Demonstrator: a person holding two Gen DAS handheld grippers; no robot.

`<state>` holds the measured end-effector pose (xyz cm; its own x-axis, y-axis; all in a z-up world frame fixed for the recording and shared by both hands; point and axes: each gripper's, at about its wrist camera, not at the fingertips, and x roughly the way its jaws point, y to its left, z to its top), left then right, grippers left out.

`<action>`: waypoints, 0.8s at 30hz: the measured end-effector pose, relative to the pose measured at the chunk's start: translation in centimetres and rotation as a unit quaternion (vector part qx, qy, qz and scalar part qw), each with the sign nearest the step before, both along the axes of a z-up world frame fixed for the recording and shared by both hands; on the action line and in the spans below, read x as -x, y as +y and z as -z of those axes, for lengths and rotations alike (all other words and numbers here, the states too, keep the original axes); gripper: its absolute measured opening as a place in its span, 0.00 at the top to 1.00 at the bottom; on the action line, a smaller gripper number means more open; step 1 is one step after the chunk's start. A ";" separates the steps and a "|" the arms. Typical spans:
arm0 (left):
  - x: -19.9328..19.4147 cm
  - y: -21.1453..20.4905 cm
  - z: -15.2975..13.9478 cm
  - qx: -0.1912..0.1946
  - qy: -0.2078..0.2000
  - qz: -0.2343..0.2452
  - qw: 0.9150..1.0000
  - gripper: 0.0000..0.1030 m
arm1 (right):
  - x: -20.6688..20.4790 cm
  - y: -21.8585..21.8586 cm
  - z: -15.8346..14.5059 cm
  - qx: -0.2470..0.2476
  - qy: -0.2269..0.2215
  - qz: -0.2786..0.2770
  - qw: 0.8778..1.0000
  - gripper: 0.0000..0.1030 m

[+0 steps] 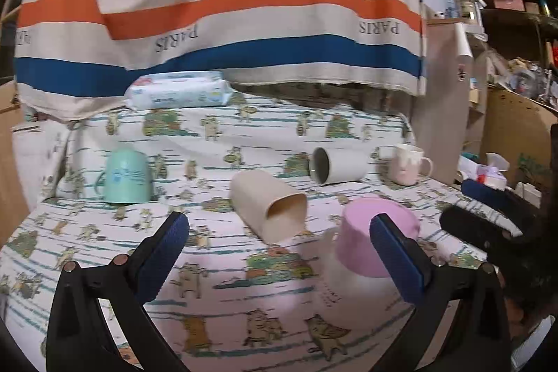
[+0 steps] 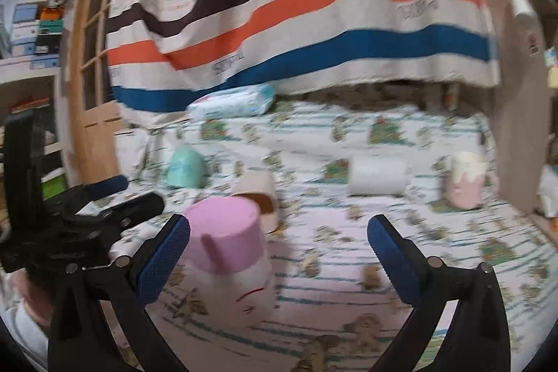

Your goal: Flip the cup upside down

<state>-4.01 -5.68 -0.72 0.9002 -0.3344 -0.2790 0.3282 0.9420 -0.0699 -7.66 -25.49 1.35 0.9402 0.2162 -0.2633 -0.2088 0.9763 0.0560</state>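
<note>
Pink-and-white cup (image 1: 366, 253): stands base-up on the cat-print cloth (image 1: 216, 295), nearest both cameras; the flip looks done for this one. Left gripper (image 1: 279, 253): jaws wide apart, empty. Right gripper (image 2: 279, 250): jaws wide, empty, cup just beside its left finger. Remaining: beige cup (image 1: 268, 210) and white cup (image 1: 336, 165) lie sideways; pale mug (image 1: 408, 164) upright.
</note>
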 end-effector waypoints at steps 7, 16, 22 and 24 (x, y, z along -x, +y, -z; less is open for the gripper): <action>-0.1 0.1 0.2 0.018 0.007 0.054 0.998 0.00 | 0.6 0.0 -0.3 -0.006 0.006 -0.009 1.000 0.00; 1.5 0.1 0.4 -0.026 -0.005 0.023 0.999 0.00 | 1.6 0.6 0.1 0.012 0.025 -0.001 1.000 0.00; 1.0 -0.3 0.9 -0.037 0.011 0.016 0.999 0.00 | 1.7 0.7 0.2 0.010 0.030 0.003 0.999 0.00; 1.0 -0.2 0.9 -0.035 0.013 0.018 0.999 0.00 | 1.6 0.8 0.2 0.013 0.031 0.006 0.999 0.00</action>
